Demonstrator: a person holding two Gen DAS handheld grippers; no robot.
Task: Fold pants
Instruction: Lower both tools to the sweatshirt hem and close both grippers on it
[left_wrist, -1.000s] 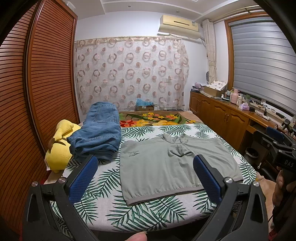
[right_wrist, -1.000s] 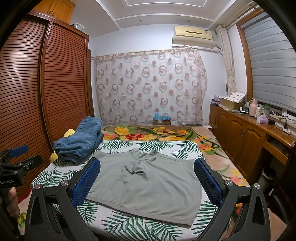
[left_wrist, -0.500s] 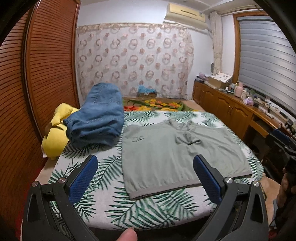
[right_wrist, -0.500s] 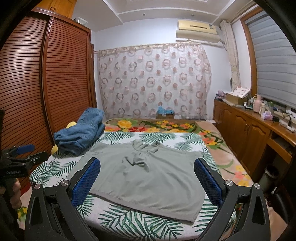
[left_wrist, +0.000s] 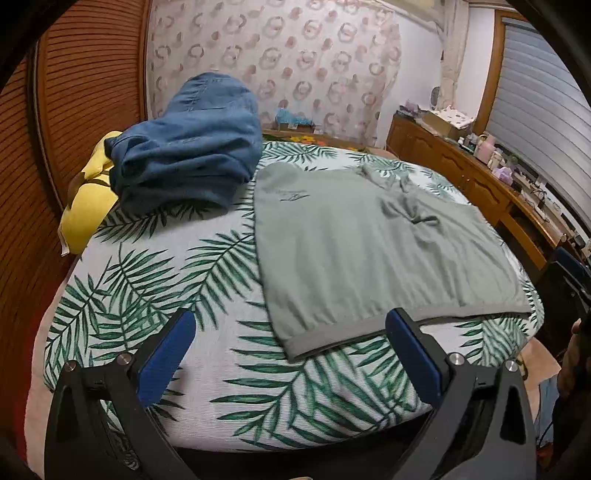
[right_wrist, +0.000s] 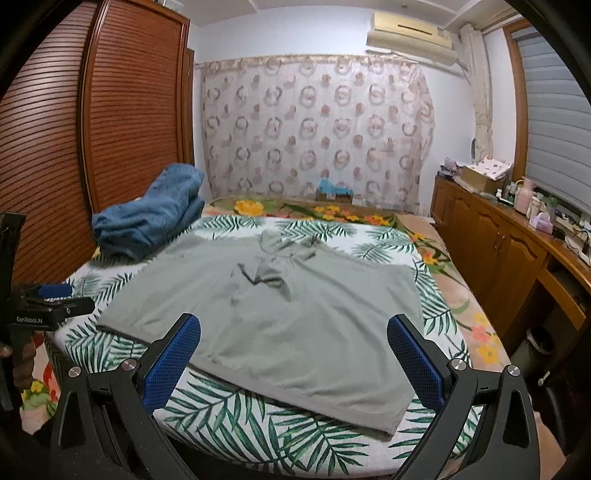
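Grey-green pants (left_wrist: 362, 243) lie spread flat on the leaf-print bed (left_wrist: 177, 280), waistband edge toward me and drawstring near the far side. They also show in the right wrist view (right_wrist: 280, 317). My left gripper (left_wrist: 291, 350) is open and empty, just above the near left corner of the pants. My right gripper (right_wrist: 293, 354) is open and empty, over the near edge of the pants. The left gripper also shows at the left of the right wrist view (right_wrist: 51, 295).
A pile of blue jeans (left_wrist: 188, 155) lies at the bed's far left on a yellow plush toy (left_wrist: 88, 199). A wooden louvred wardrobe (right_wrist: 92, 129) stands left. A wooden cabinet (right_wrist: 509, 251) with clutter runs along the right. A curtain (right_wrist: 314, 122) hangs behind.
Both grippers have moved forward and tilted down toward the bed, so the pants look larger and closer. Both stay open. The pants have not moved.
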